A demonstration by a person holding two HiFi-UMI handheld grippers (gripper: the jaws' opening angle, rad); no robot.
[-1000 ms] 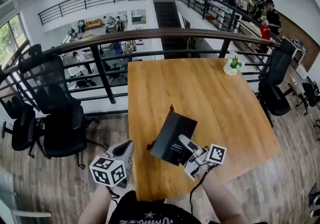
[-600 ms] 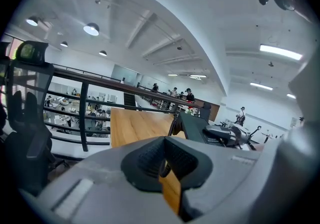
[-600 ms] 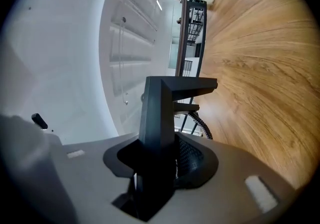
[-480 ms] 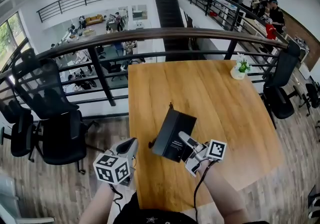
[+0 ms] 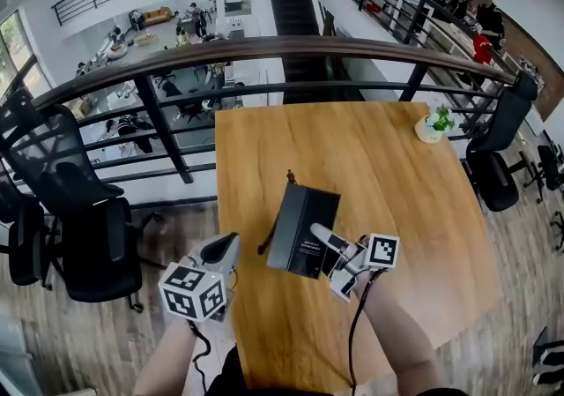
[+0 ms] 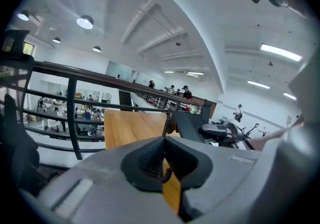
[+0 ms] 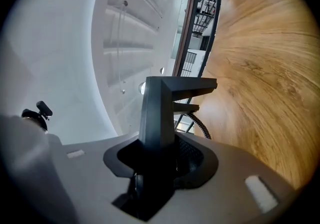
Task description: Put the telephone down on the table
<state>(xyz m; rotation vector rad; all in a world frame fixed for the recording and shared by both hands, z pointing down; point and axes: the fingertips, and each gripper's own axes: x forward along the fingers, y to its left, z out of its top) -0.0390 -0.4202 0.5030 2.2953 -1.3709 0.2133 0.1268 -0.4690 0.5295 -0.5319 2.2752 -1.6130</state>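
The black telephone [image 5: 304,228] is a flat dark box held over the near part of the wooden table [image 5: 379,147]. My right gripper [image 5: 324,241] is shut on its near edge, and in the right gripper view the telephone [image 7: 161,108] fills the jaws of the right gripper [image 7: 160,154]. Its coiled cord [image 5: 267,240] hangs off its left side. My left gripper [image 5: 226,250] hovers at the table's left edge, left of the telephone, and is shut. In the left gripper view, only a thin slit shows at the left gripper [image 6: 164,154], with the cord [image 6: 167,119] and the telephone [image 6: 192,125] beyond it.
A small potted plant [image 5: 433,125] stands at the table's far right corner. A dark railing [image 5: 264,50] runs behind the table, over a drop to a lower floor. Black office chairs stand at the left [image 5: 84,209] and right [image 5: 498,156].
Both grippers and the telephone have moved forward, farther over the table. The right gripper's hold on the telephone is unchanged and the left stays shut.
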